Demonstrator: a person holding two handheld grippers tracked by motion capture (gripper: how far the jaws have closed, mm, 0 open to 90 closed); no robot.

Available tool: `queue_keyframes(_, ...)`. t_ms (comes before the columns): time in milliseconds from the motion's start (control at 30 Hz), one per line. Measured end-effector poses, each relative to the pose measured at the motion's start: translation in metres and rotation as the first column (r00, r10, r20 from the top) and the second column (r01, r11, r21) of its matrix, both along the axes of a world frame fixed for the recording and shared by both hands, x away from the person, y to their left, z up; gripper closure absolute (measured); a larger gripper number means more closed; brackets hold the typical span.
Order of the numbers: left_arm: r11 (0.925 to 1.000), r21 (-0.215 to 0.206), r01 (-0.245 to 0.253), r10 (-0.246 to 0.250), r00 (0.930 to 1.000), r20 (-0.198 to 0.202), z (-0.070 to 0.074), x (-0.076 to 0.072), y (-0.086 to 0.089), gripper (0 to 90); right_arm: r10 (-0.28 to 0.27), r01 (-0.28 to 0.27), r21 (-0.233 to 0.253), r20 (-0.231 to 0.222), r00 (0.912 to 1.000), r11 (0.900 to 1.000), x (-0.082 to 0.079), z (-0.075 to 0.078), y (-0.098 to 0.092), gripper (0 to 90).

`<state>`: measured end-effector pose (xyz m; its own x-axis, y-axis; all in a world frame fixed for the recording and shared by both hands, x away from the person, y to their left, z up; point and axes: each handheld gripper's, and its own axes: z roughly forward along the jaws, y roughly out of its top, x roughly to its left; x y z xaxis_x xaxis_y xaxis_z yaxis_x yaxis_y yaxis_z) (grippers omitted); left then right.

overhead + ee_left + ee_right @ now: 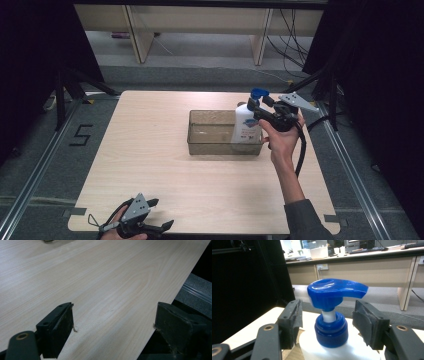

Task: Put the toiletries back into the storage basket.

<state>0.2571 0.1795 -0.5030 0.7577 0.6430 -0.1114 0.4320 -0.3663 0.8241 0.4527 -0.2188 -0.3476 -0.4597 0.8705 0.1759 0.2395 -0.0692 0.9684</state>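
- High view: a light wood-grain desk point(150, 165) is seen, with a clear plastic bin point(212, 134) placed right of its centre.
- High view: a white pump bottle point(246, 125) with a blue pump head point(258, 93) is recorded upright at the right end of the bin; whether it rests on the bin floor or is held just above it cannot be told.
- High view: the right hand-held gripper point(256, 106) is held at the bottle's neck, just below the pump head, by the right hand point(280, 140); a black cable point(301, 150) trails down from it.
- High view: the left hand-held gripper point(161, 215) is located at the near left edge of the desk, well apart from the bin, with its jaws spread.
- Left gripper view: the two black jaws of the left hand-held gripper point(113, 322) are seen wide apart over bare desk surface point(100, 277) near the desk's edge; nothing is held between them.
- Right gripper view: the right hand-held gripper point(328, 322) is shown with one jaw on each side of the bottle's blue collar point(331, 328); a gap is visible on both sides, so the jaws are spread and not pressed on it.
- Right gripper view: the blue pump head point(337, 291) is catalogued above the jaws, its spout pointing to the right of the view; the white shoulder of the bottle point(317, 350) is seen below.
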Motion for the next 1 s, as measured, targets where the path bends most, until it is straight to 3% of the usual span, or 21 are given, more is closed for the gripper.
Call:
queue_keyframes(167,1.0,0.0,-0.001,0.001,1.0,0.001,0.0,0.0,0.0,14.9,-0.005,0.005,0.026,-0.015,0.9999,1.0,-0.004,-0.002,-0.003,36.2)
queue_keyframes(367,1.0,0.0,0.0,0.0,1.0,0.001,0.0,0.0,0.0,14.9,0.003,-0.003,0.041,-0.001,1.0,0.999,-0.01,-0.003,-0.003,34.1)
queue_keyframes(400,1.0,0.001,-0.001,0.001,1.0,-0.002,0.0,0.0,0.0,14.9,0.005,-0.005,0.063,-0.007,1.0,0.998,-0.012,-0.002,-0.001,34.0)
queue_keyframes(467,1.0,0.001,0.0,0.0,1.0,0.001,0.0,0.0,0.0,14.9,-0.007,0.007,0.027,-0.003,1.0,1.0,-0.015,-0.002,-0.002,34.0)
queue_keyframes(600,1.0,-0.001,-0.001,0.001,1.0,0.002,0.0,0.0,0.0,14.9,-0.008,0.007,0.043,0.007,0.9999,0.999,-0.018,-0.003,-0.003,33.7)
queue_keyframes(700,1.0,0.0,0.0,0.0,1.0,0.001,0.0,0.0,0.0,14.9,-0.016,0.016,0.025,0.017,0.9997,1.0,-0.022,-0.004,-0.004,33.3)
queue_keyframes(1000,1.0,0.0,-0.002,0.002,1.0,-0.002,0.0,0.0,0.0,14.9,-0.035,0.035,0.03,0.009,0.9993,0.999,-0.03,-0.011,-0.01,32.6)
